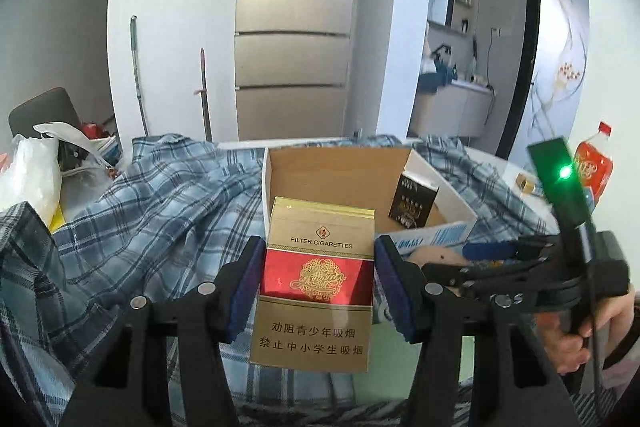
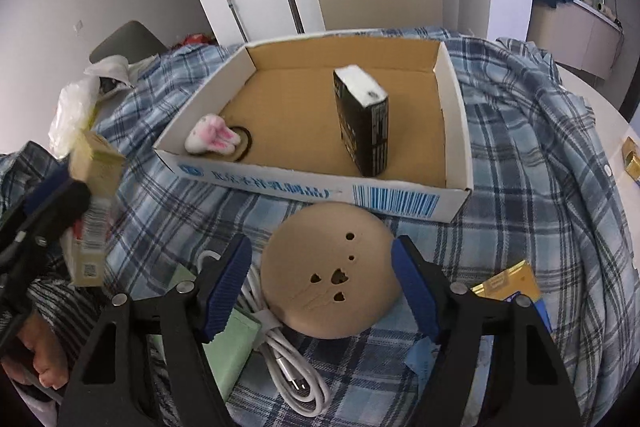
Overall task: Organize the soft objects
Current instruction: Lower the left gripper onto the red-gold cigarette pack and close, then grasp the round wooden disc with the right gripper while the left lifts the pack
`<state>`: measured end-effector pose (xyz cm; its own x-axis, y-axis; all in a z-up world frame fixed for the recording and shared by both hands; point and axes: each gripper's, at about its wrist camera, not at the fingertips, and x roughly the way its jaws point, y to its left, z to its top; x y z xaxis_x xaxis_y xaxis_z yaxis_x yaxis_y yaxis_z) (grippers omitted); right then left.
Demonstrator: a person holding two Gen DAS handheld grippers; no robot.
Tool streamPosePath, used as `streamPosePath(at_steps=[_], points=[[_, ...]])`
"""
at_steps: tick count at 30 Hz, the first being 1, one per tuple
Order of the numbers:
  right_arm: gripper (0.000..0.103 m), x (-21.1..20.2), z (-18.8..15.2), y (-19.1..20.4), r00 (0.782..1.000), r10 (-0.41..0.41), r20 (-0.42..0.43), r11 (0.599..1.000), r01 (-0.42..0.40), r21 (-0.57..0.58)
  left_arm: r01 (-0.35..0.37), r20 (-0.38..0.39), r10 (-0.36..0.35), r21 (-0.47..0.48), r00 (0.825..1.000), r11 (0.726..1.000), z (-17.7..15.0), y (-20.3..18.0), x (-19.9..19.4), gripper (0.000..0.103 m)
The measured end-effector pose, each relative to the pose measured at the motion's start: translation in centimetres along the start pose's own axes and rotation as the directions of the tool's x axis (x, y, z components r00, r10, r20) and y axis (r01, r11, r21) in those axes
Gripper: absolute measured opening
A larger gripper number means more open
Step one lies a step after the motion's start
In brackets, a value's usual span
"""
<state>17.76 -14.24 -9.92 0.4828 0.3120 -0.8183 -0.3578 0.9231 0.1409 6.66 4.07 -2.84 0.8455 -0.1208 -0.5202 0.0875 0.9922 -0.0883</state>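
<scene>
Holding the pack (image 1: 316, 283) in left hand-held gripper (image 1: 316, 287), box (image 1: 436, 231) at 12; lower pack in gently. Right hand-held gripper (image 2: 322, 283) wide around disc (image 2: 330, 271), w/o contact.

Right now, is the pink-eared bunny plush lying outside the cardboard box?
No. The bunny plush lies inside the cardboard box, in its near-left corner against the wall.
</scene>
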Motion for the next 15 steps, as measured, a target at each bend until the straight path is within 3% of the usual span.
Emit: streamPosePath(at_steps=[8,15], points=[[0.07,1.0,0.1,-0.3,0.999,-0.039,-0.028,0.999,0.039,-0.017,-0.002,0.021,0.002,0.001,1.0,1.0,-0.1,-0.1,-0.6,0.059],[0.077,1.4,0.0,1.0,0.997,-0.069,-0.023,0.993,0.067,-0.093,-0.01,0.042,0.009,0.037,0.999,0.999,-0.3,-1.0,-1.0,0.059]])
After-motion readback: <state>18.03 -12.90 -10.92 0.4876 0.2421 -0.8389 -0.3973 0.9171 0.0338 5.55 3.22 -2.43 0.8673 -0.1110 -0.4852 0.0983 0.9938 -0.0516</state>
